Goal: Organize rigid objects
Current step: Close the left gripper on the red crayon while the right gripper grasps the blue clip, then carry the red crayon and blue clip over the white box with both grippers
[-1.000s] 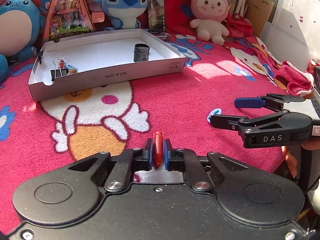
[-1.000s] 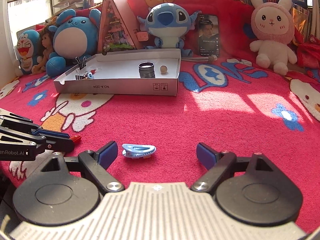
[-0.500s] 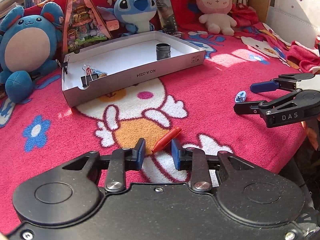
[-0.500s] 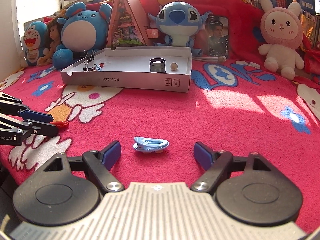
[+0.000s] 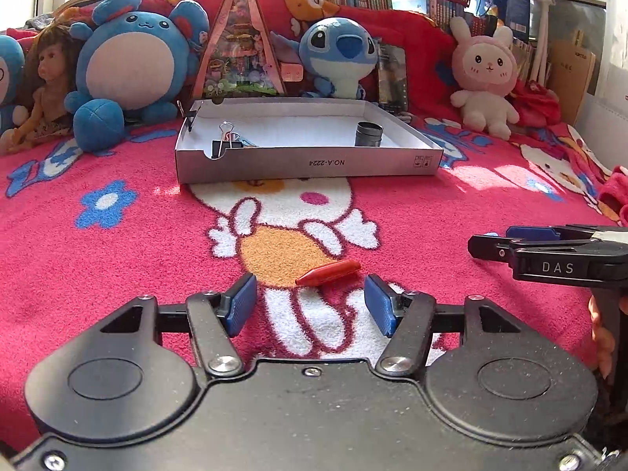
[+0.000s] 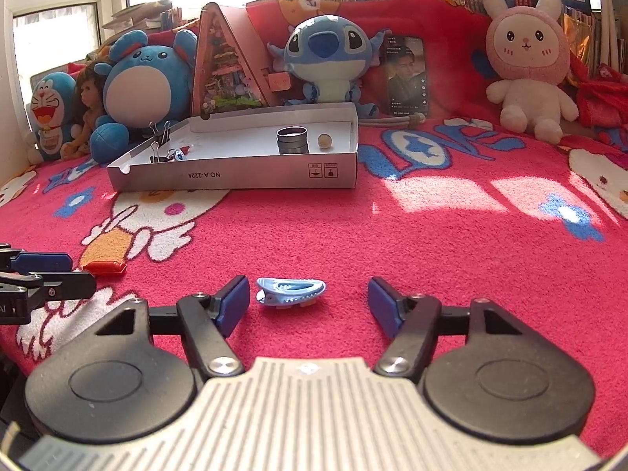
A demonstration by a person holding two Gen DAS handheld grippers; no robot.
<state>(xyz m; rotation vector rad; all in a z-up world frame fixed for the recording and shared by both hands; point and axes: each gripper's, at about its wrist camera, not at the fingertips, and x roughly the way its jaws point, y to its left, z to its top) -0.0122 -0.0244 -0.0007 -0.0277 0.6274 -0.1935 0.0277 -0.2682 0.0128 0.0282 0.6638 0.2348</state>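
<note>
A red crayon-like piece [image 5: 329, 272] [image 6: 104, 267] lies loose on the pink blanket just ahead of my left gripper [image 5: 310, 294] [image 6: 78, 272]. That gripper's jaws are opening and its pads touch nothing. A small blue hair clip [image 6: 290, 292] lies between the pads of my right gripper [image 6: 308, 298] [image 5: 494, 238]. Those jaws are closing, with a gap still on both sides of the clip. Further back stands a shallow white box [image 5: 306, 163] [image 6: 235, 178] holding a dark metal ring [image 5: 369, 133] [image 6: 292, 140], binder clips [image 5: 225, 143] [image 6: 159, 149] and a small bead [image 6: 325, 140].
Plush toys line the back: a round blue one [image 5: 129, 59], a blue alien [image 5: 339, 55] and a pink rabbit [image 5: 484, 74]. A triangular display case [image 5: 243, 47] and a phone [image 6: 406, 74] stand behind the box. Open blanket lies between the grippers and the box.
My left gripper went from shut on the red piece to open, and the piece now lies on the blanket. The left view swung to face the box. My right gripper's jaws narrowed around the blue clip.
</note>
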